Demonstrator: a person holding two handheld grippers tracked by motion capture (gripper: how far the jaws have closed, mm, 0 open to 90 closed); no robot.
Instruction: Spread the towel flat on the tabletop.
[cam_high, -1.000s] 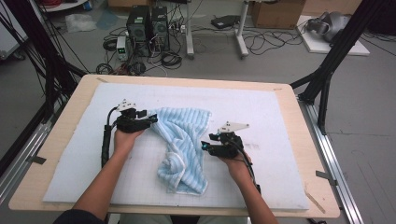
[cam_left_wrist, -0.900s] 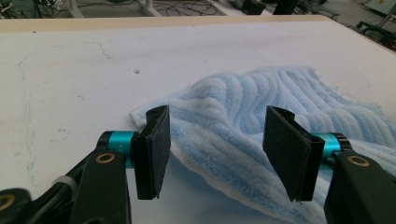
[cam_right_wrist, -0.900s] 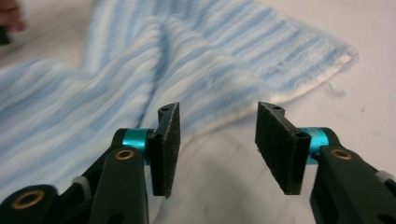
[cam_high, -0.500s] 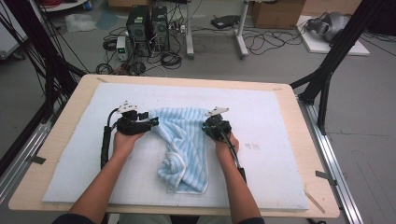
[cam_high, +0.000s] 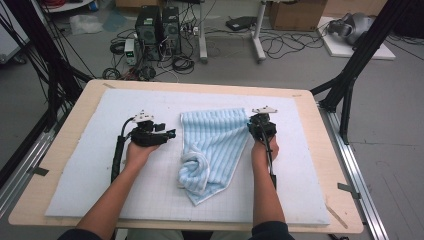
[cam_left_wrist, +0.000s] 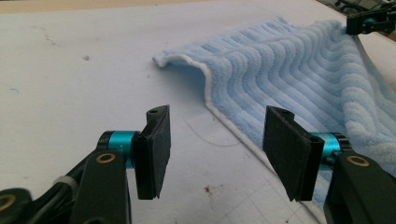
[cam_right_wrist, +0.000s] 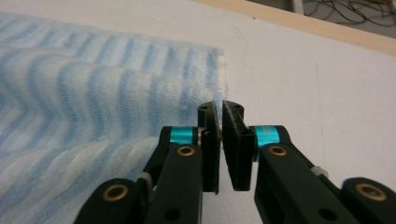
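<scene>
A: Where does the spreading stand?

B: About half done, I'd judge. The blue striped towel (cam_high: 214, 145) lies in the middle of the white mat (cam_high: 90, 165) that covers the desk (cam_high: 70, 107). Its far edge is pulled out flat from left to right. The near part is a twisted lump, bunched on the left side, with a pointed flap toward the person.

A: And the right gripper (cam_high: 262, 125)?

B: Its jaws have just been closing, and in the right gripper view they stand nearly together with a thin edge of the towel's far right corner pinched between the pads (cam_right_wrist: 211, 140).

A: The left gripper (cam_high: 169, 134)?

B: It sits on the mat just left of the towel. Its jaws are moderately wide with nothing between them; in the left gripper view the towel's left hem (cam_left_wrist: 219, 116) runs ahead of them, near the right-hand jaw.

A: So what is left?

B: Taking the far left corner (cam_left_wrist: 161, 60), then untwisting and flattening the near lump.

A: Anything in the way?

B: Nothing on the mat but the towel. The computer towers (cam_high: 160, 25), cables and boxes are on the floor beyond the desk, well apart.
</scene>
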